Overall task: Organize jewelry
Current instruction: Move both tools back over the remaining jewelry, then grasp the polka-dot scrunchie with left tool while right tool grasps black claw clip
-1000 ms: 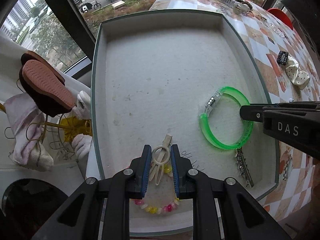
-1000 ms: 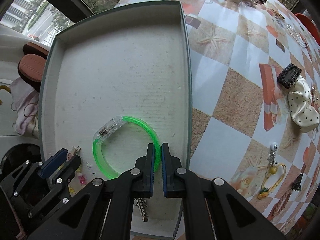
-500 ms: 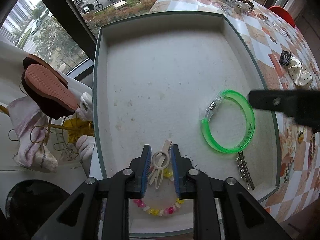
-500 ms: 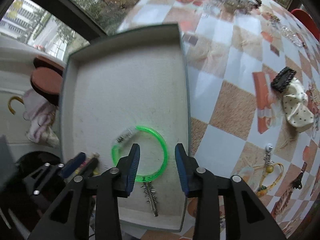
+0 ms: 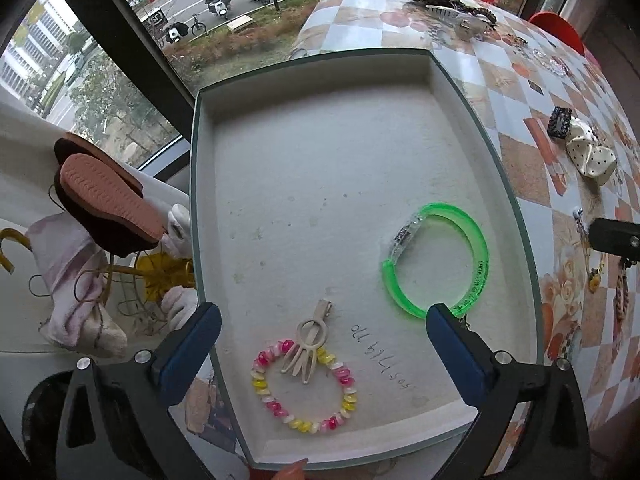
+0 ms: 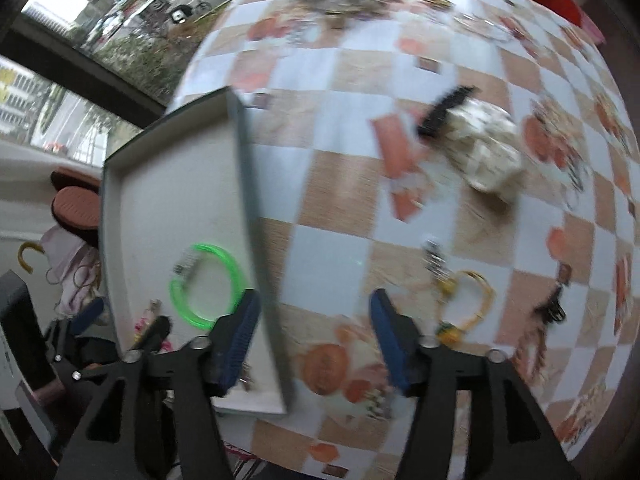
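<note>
Both my left tongs and right tongs gape wide, empty; swinging this fast, I risk clipping the tray wall.

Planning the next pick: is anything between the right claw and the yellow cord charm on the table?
Nothing visible. The right claw is open above bare tablecloth, and the yellow cord charm lies in the open just to its right; the tray is on its other side.

A: Item, right wrist view: motion-blurred; polka-dot bow and yellow charm indistinct.

B: Item, left wrist view: silver clip mostly hidden behind blue finger pad, lower right.
</note>
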### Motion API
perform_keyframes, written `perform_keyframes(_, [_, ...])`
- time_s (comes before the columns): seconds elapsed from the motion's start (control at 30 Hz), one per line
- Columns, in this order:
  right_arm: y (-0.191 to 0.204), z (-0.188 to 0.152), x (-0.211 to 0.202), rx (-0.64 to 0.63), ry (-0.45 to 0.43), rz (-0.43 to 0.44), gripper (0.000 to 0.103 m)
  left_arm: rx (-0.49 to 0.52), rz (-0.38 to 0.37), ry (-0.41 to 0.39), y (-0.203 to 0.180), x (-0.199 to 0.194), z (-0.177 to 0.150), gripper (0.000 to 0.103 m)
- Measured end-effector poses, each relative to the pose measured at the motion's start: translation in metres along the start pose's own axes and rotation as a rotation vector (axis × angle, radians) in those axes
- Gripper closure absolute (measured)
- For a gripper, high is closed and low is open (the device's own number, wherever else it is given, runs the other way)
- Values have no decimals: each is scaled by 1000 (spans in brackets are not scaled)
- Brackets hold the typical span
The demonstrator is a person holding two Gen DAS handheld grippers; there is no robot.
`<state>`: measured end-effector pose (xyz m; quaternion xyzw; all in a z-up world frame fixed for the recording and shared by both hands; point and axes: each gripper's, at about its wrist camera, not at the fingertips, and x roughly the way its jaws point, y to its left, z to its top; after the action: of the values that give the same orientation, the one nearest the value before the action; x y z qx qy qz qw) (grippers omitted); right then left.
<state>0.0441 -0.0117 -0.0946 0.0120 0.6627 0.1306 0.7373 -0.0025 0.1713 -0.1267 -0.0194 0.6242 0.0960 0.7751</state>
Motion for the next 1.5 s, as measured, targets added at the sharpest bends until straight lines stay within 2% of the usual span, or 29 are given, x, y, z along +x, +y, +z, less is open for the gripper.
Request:
perform_keyframes(0.07, [-11, -5, -2, 31, -1, -5, 21, 12, 2, 5, -3, -1, 0, 0])
perform_keyframes(0.23, [-53, -16, -11, 117, -3, -28, 17, 53, -1, 2, -21, -14, 4, 0])
perform_keyframes(0.43, [-99, -27, -17, 189, 9, -56, 17, 87, -1, -22, -46, -29, 21, 0])
perform_keyframes(0.7, [-158, -36, -25, 282, 10, -79, 17, 152, -47, -28, -92, -38, 49, 0])
perform_keyframes(1.03, [-199, -37, -26, 326, 20, -70, 17, 236, -68, -49, -161, -37, 87, 0])
perform_keyframes(1.23, [-207, -33, -21, 323, 25, -58, 17, 201, -136, 1, -185, -25, 103, 0])
perform_keyframes(1.5, [-213, -25, -6, 287, 53, -41, 17, 123, -296, 92, -216, -4, 117, 0])
